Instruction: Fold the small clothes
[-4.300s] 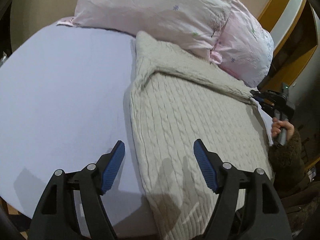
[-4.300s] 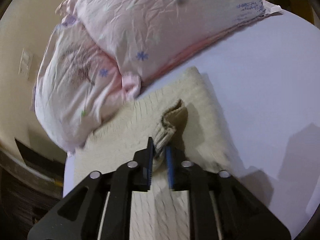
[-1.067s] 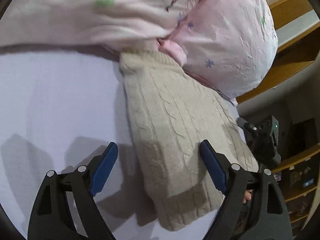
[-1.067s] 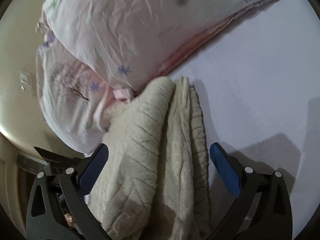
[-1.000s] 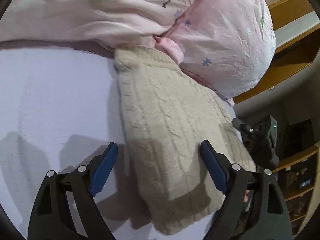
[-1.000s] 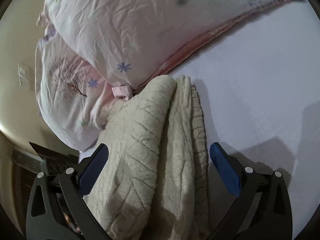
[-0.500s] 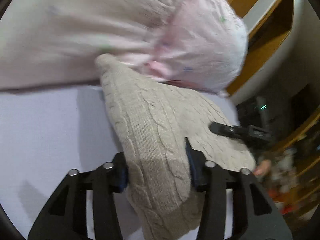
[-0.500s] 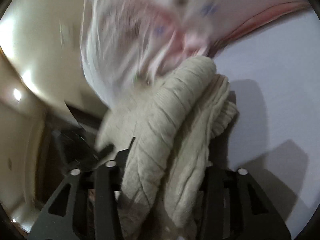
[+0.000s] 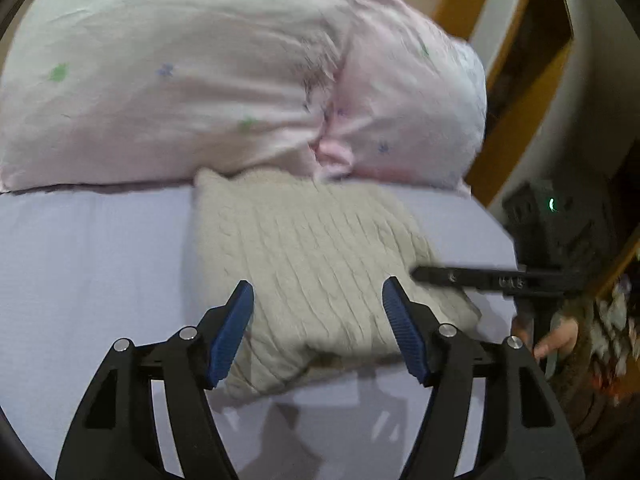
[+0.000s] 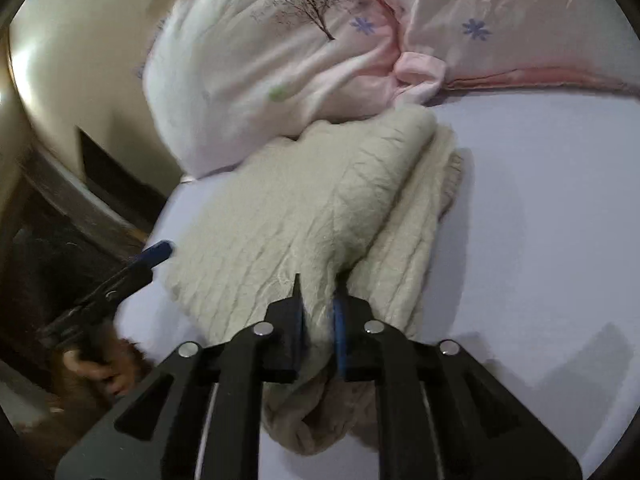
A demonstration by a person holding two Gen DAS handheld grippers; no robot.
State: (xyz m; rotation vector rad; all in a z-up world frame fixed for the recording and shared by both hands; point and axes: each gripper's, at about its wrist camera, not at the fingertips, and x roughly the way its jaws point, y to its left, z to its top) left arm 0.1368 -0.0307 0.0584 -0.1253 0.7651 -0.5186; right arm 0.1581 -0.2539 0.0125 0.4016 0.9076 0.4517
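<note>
A folded cream cable-knit sweater (image 9: 312, 264) lies on the lilac bed sheet (image 9: 88, 264) against the pink pillows. My left gripper (image 9: 318, 312) is open, its blue pads either side of the sweater's near end, just above it. In the right wrist view the sweater (image 10: 304, 204) shows as a thick folded bundle. My right gripper (image 10: 318, 312) is shut on the sweater's near edge. The right gripper also shows in the left wrist view (image 9: 472, 278) at the sweater's right side. The left gripper shows in the right wrist view (image 10: 156, 254) at the far left.
Two pink flowered pillows (image 9: 208, 80) lie behind the sweater, also in the right wrist view (image 10: 304, 52). The bed's edge (image 9: 496, 224) runs along the right, with wooden furniture (image 9: 512, 92) beyond. Open sheet (image 10: 540, 220) lies to the sweater's right.
My left gripper has let go of the sweater and opened, drawing back a little. My right gripper has stayed shut on the sweater, which now lies flatter on the sheet.
</note>
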